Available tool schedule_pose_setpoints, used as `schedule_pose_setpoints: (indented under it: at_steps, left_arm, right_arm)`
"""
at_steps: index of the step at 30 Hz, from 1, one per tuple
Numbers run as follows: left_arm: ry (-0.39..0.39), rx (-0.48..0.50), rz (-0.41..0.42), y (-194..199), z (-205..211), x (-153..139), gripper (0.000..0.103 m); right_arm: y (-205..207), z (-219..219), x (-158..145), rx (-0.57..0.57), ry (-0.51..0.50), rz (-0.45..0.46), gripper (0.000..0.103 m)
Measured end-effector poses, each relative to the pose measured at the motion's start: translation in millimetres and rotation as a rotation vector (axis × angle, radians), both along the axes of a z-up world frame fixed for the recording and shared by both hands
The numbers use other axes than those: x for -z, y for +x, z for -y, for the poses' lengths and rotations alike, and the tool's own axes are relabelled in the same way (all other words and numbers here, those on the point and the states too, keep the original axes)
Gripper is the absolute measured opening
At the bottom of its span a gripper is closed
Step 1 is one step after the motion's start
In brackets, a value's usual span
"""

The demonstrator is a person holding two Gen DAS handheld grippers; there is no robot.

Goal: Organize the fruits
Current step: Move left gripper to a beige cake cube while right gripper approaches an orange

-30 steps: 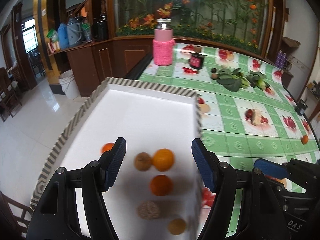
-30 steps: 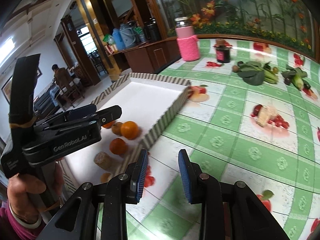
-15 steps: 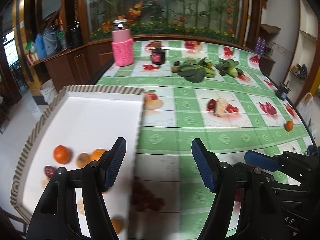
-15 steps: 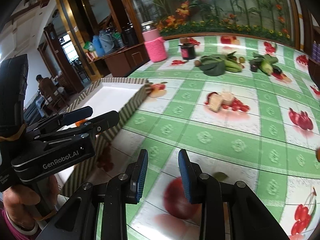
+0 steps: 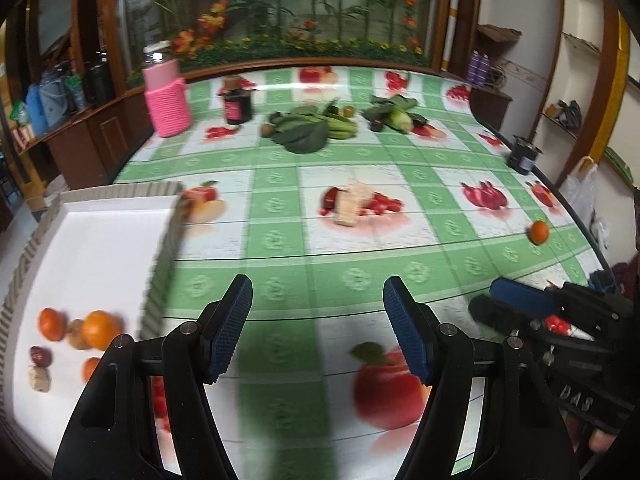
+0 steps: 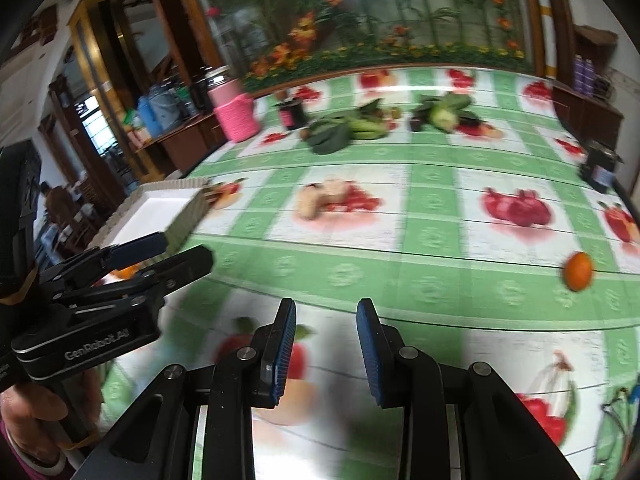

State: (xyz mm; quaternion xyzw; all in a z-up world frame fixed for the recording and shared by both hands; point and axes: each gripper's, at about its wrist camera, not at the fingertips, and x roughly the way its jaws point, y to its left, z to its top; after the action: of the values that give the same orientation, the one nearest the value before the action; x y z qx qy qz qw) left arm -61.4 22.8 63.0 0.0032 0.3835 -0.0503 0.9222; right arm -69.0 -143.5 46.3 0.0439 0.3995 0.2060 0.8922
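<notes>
A white tray (image 5: 100, 240) with a striped rim sits at the table's left end. It holds several fruits, among them two oranges (image 5: 98, 328), a dark red fruit (image 5: 40, 355) and a beige one (image 5: 39, 378). One loose orange (image 5: 538, 232) (image 6: 578, 271) lies on the green checked tablecloth far to the right. My left gripper (image 5: 316, 292) hangs open over bare cloth just right of the tray, nothing between its fingers. My right gripper (image 6: 326, 312) hovers over the cloth with a narrow gap and nothing in it. The loose orange is ahead of it to the right.
At the back stand a pink knitted jar (image 5: 166, 98), a dark jar (image 5: 238, 106) and two heaps of green vegetables (image 5: 312, 130). A beige lump (image 5: 352, 204) lies mid-table and a dark cup (image 5: 524, 156) stands by the right edge. A person (image 6: 56, 200) sits far off at left.
Both grippers have swept to the right, from over the tray to over the tablecloth. The tray has slid to the left of the views and the loose orange looks nearer. Neither gripper's opening has changed.
</notes>
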Motion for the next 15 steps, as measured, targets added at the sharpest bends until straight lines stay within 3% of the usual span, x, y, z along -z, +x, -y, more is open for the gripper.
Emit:
schedule_pose_setpoints:
  at_steps: [9,15]
  left_arm:
    - [-0.056,0.045,-0.077,38.5,21.3,12.4,0.068]
    - [-0.038,0.031,-0.099,75.5,20.8,18.4,0.068]
  right_arm:
    - [20.6,77.2,1.4,0.155,-0.019,-0.014,0.031]
    - [36.2,89.4,-2.0,0.147,0.009,-0.015,0.031]
